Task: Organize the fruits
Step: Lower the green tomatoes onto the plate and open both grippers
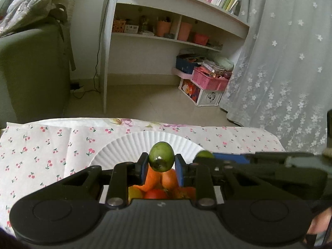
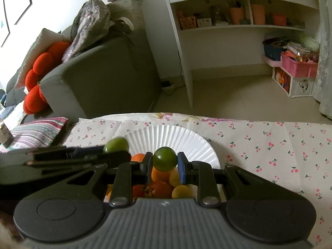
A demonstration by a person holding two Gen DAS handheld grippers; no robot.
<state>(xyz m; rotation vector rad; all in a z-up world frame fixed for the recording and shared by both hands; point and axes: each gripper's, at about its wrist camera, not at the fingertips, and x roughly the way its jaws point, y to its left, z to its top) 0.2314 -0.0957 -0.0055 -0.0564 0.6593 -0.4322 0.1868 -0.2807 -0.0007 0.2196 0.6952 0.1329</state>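
My left gripper (image 1: 161,166) is shut on a green round fruit (image 1: 161,156) and holds it above a pile of orange, red and yellow fruits (image 1: 157,183). My right gripper (image 2: 164,165) is shut on a second green round fruit (image 2: 165,159) above the same pile (image 2: 164,183). A white paper plate (image 1: 132,145) lies just beyond both grippers; it also shows in the right wrist view (image 2: 182,139). The right gripper reaches in from the right in the left wrist view, with its green fruit (image 1: 204,154) peeking out. The left gripper's fruit (image 2: 116,144) shows at the left in the right wrist view.
The table wears a white cherry-print cloth (image 1: 37,151). Beyond its far edge are a tiled floor, a grey sofa (image 2: 99,78), a white shelf unit (image 1: 166,31), pink and white crates (image 1: 207,83) and a lace curtain (image 1: 280,62). A striped cushion (image 2: 35,132) lies left of the table.
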